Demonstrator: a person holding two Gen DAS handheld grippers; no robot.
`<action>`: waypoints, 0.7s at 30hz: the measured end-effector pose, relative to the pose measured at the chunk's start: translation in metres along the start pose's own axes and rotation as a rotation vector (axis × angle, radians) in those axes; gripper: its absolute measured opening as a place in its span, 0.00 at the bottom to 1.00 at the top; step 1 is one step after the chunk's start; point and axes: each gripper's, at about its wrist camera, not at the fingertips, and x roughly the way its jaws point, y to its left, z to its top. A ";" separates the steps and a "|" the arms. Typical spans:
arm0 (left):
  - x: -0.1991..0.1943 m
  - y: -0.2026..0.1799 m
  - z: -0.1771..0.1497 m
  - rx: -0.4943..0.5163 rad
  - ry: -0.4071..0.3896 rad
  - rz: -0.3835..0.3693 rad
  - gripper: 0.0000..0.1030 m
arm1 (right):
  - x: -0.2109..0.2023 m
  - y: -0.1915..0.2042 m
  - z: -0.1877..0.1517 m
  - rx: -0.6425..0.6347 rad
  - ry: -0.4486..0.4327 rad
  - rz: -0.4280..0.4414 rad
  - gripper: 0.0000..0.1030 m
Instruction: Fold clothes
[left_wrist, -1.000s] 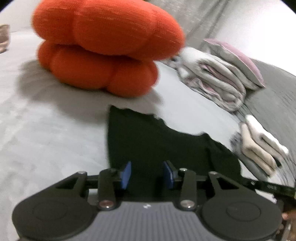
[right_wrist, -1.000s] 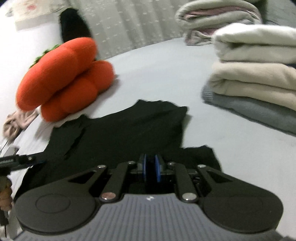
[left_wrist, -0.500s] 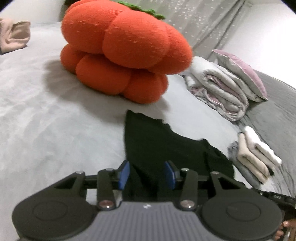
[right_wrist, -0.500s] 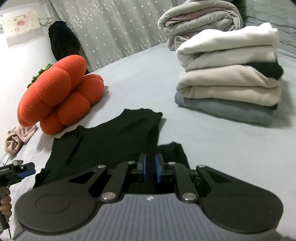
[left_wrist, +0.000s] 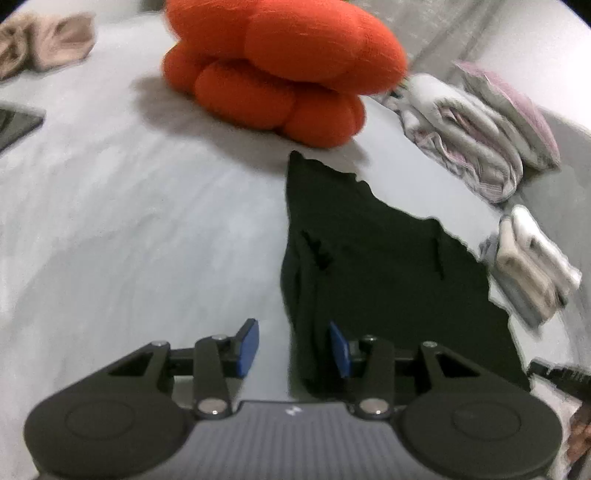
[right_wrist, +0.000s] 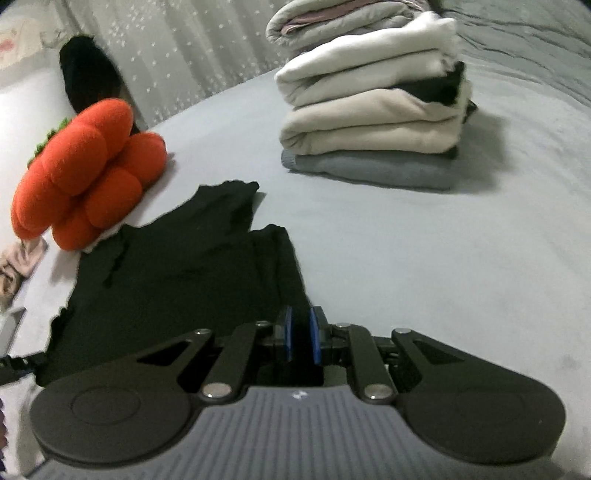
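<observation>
So the black garment (right_wrist: 177, 273) lies spread on the grey bed (right_wrist: 424, 258), mostly flat, with one narrow part doubled along the side nearest the right tool (right_wrist: 300, 339). It isn't a tidy folded packet, so I'd say this piece has folding left in it. Beyond it sits a stack of folded clothes (right_wrist: 373, 114), cream and white on a grey one, so some of the pile looks sorted already.

The right tool's pads are nearly together over the garment's near edge; cloth seems pinched there, but I can't tell for sure. The left tool (left_wrist: 293, 347) is released, its jaws straddling the garment's other side edge.

The orange pumpkin cushion (left_wrist: 280, 70) sits just beside the garment's far corner and could crowd a fold. A rolled quilt (left_wrist: 476, 129) and a small beige cloth (left_wrist: 44, 44) lie well apart.
</observation>
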 end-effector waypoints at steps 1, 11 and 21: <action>-0.001 0.003 -0.001 -0.030 0.006 -0.012 0.42 | -0.002 -0.001 -0.002 0.016 0.000 0.010 0.16; -0.005 0.018 -0.010 -0.239 0.057 -0.088 0.44 | -0.017 -0.009 -0.015 0.144 0.015 0.088 0.46; 0.009 0.007 0.010 -0.150 0.050 -0.066 0.46 | -0.012 -0.007 -0.009 0.125 0.013 0.073 0.46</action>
